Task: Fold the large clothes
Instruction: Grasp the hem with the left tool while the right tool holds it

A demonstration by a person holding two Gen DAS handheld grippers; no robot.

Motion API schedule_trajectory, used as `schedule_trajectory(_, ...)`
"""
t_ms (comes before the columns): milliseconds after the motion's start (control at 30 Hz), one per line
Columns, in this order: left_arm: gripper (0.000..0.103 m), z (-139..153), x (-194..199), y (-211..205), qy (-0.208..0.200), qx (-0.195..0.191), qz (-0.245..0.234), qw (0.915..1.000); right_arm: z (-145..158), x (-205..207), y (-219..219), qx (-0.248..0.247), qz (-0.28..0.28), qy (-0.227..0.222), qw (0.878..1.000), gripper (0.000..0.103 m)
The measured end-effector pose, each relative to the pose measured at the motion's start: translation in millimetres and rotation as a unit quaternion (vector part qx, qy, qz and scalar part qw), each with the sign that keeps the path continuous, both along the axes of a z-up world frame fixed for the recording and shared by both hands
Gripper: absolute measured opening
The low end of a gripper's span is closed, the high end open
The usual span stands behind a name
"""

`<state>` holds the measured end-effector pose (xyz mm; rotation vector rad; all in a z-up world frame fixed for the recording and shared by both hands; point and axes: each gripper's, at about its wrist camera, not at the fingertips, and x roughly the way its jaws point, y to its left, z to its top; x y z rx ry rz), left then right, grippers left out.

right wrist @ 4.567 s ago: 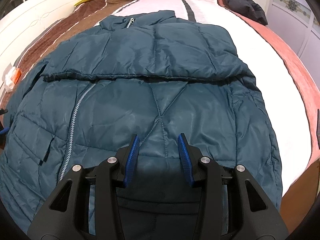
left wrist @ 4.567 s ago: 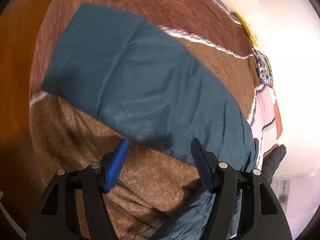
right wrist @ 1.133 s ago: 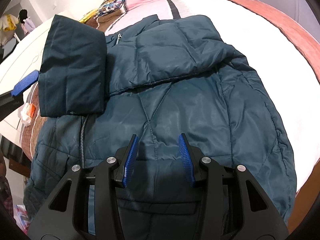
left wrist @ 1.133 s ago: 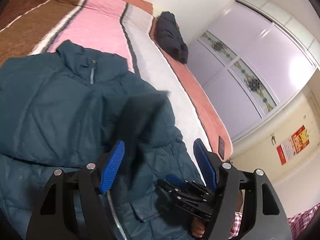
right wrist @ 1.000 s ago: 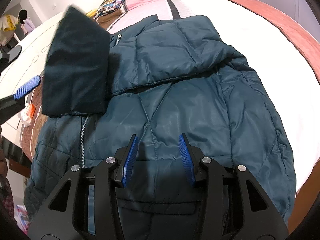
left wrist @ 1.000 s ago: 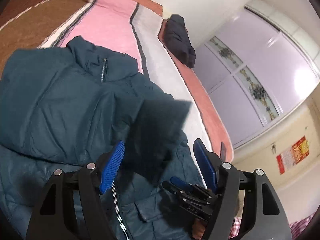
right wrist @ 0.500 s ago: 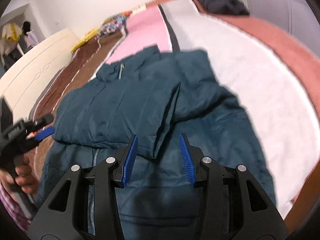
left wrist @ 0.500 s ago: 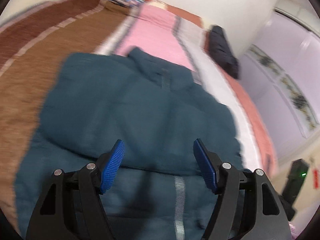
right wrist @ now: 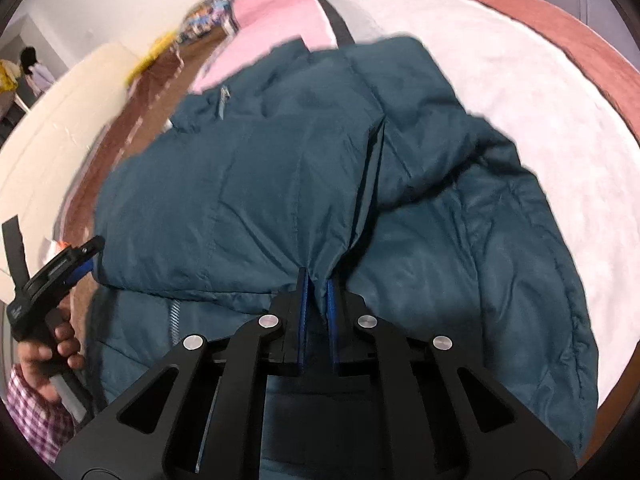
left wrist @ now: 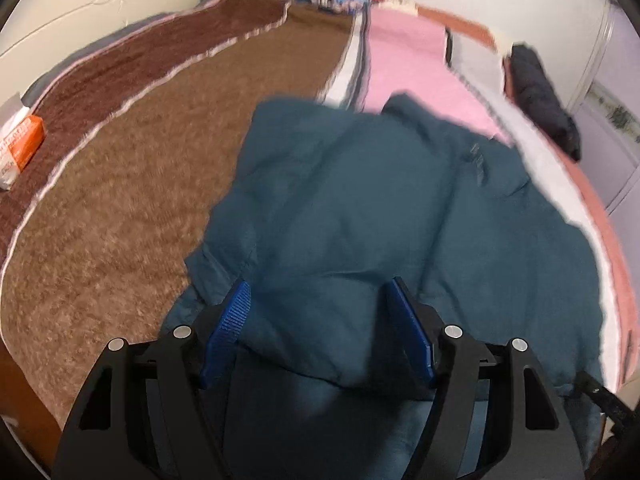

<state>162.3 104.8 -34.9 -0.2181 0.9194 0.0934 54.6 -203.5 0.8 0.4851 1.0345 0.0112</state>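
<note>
1. We see a teal puffer jacket (right wrist: 304,184) spread front-up on the bed (right wrist: 500,80), lying across the brown, pink and white stripes of the bedspread.
2. Both sleeves are folded across the chest. The left-side sleeve (right wrist: 224,200) lies on top and its cuff edge meets the other sleeve (right wrist: 420,148) along a dark crease near the middle.
3. Our right hand-held gripper (right wrist: 316,286) has its 2 blue pads nearly together, pinching a small ridge of jacket fabric at the lower edge of the folded sleeve.
4. Our left hand-held gripper (left wrist: 318,332) stands wide open with nothing clamped. In the left wrist view the folded sleeve (left wrist: 320,240) bulges up between its 2 blue fingers (left wrist: 232,320), though blur keeps us from telling whether they touch the cloth.
5. In the right wrist view the left hand-held gripper (right wrist: 86,258) appears at the jacket's left edge, held by a bare hand (right wrist: 52,356) above a plaid cuff.
6. The collar with its zipper pull (right wrist: 224,100) points toward the far end of the bed.
7. A dark garment (left wrist: 540,100) lies bundled on the far white stripe, well apart from the jacket.
8. An orange and white box (left wrist: 18,148) sits at the brown edge near the cream headboard (left wrist: 100,4).
</note>
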Motion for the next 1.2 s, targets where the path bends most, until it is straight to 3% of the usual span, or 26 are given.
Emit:
schedule_trajectory(100, 0.069, 0.9, -2.8, -1.0, -0.006, 0.011, -0.002, 0.9999, -5.0, 5.2, -0.1, -0.002, -0.003, 0.017, 1.000, 0.018)
schedule_trajectory(233, 0.069, 13.6, -14.3, 5.3, -0.014, -0.014, -0.009, 0.9998, -1.0, 3.3, -4.1, -0.003, -0.003, 0.012, 1.000, 0.025)
schedule_trajectory(467, 0.069, 36.4, -57.1, 24.4, -0.027, -0.020, -0.018, 0.9993, 15.2, -30.6, -19.6, -0.034, -0.001, -0.018, 0.999, 0.026)
schedule_trajectory(633, 0.069, 41.1, -88.1, 39.1, -0.005, -0.013, -0.029, 0.9995, 15.0, -58.2, -37.5, -0.033, 0.005, -0.002, 0.999, 0.026)
schedule_trajectory(833, 0.069, 37.5, -125.6, 58.5, 0.030, -0.036, -0.029, 0.9985, 22.0, -89.2, -51.3, -0.039, 0.018, 0.020, 0.999, 0.026)
schedule_trajectory(1000, 0.069, 32.2, -161.6, 79.2, 0.059, -0.059, -0.040, 0.9957, 32.8, -119.5, -65.8, -0.055, 0.039, 0.031, 0.997, 0.036)
schedule_trajectory(1200, 0.072, 18.4, -199.9, 101.4, 0.099, -0.113, -0.042, 0.9878, 33.2, -155.8, -103.1, 0.008, 0.026, 0.047, 0.999, 0.047)
